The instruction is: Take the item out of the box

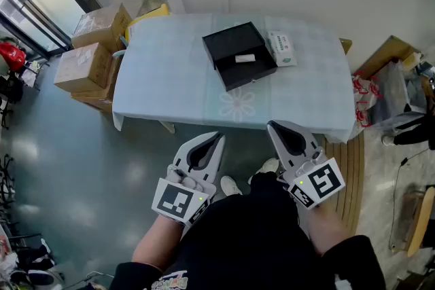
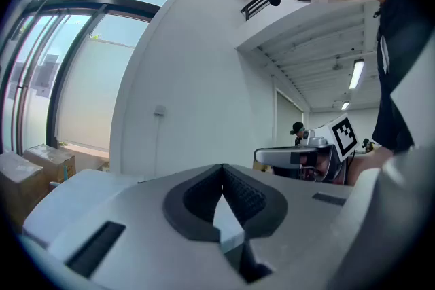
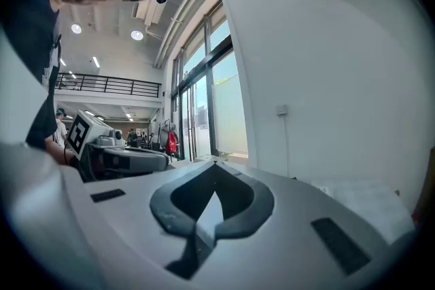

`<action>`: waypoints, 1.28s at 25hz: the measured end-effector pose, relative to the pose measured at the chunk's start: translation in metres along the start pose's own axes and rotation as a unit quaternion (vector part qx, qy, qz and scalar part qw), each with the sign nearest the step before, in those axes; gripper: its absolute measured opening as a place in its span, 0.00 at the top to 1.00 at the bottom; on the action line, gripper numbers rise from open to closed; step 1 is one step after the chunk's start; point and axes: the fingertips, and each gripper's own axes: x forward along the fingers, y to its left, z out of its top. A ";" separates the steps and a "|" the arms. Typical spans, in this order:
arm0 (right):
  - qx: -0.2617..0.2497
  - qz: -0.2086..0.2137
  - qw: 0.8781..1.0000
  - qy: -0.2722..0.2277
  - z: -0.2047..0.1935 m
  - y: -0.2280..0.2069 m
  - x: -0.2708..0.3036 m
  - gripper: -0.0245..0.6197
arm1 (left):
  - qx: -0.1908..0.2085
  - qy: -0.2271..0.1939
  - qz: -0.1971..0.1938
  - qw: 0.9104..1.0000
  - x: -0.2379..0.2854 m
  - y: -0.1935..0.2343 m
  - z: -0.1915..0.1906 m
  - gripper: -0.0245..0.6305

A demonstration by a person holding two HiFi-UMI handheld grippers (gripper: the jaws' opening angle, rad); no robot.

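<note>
**A:** Item first. We see a small white item point(image 1: 245, 58) lying inside the black box point(image 1: 228, 43). The box is open on top, so we judge the item can be reached straight from above. It's not out yet.

**B:** Agreed. Grippers next. The left gripper point(image 1: 216, 139) and the right gripper point(image 1: 273, 127) both sit well short of the box, down by our legs and off the table edge.

**A:** In the left gripper view the left gripper point(image 2: 222, 170) has its jaws pressed together with nothing between them. It's the same in the right gripper view: the right gripper point(image 3: 215, 166) is closed and empty.

**B:** Our guess is they're held low and closed because we're standing back and the reach hasn't begun. The jaws would need to part before going in.

**A:** Now the surface. The box rests on a table point(image 1: 163, 81) covered in a pale blue cloth, with a faint flower print on the cloth just in front of the box.

**B:** A white-and-green packet point(image 1: 281, 49) lies just right of the box. We can't tell whether it touches.

**A:** On to the room. Cardboard cartons point(image 1: 88, 58) are stacked on the floor far left of the box, with windows beyond them.

**B:** A white wall stands behind the box. Bags point(image 1: 391, 95) and wooden boards are far right of it, and the floor is grey and glossy.
</note>
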 end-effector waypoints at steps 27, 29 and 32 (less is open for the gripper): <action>0.012 -0.003 1.000 -0.004 0.004 -0.058 0.004 0.95 | 0.028 0.034 0.005 0.999 0.057 0.001 0.000 0.95; 0.012 0.000 1.000 -0.003 0.006 -0.066 0.008 0.95 | 0.026 0.036 0.005 0.999 0.065 0.003 -0.002 0.95; 0.013 0.005 1.000 0.001 0.007 -0.079 0.013 0.95 | 0.020 0.029 0.010 0.999 0.078 0.007 -0.001 0.95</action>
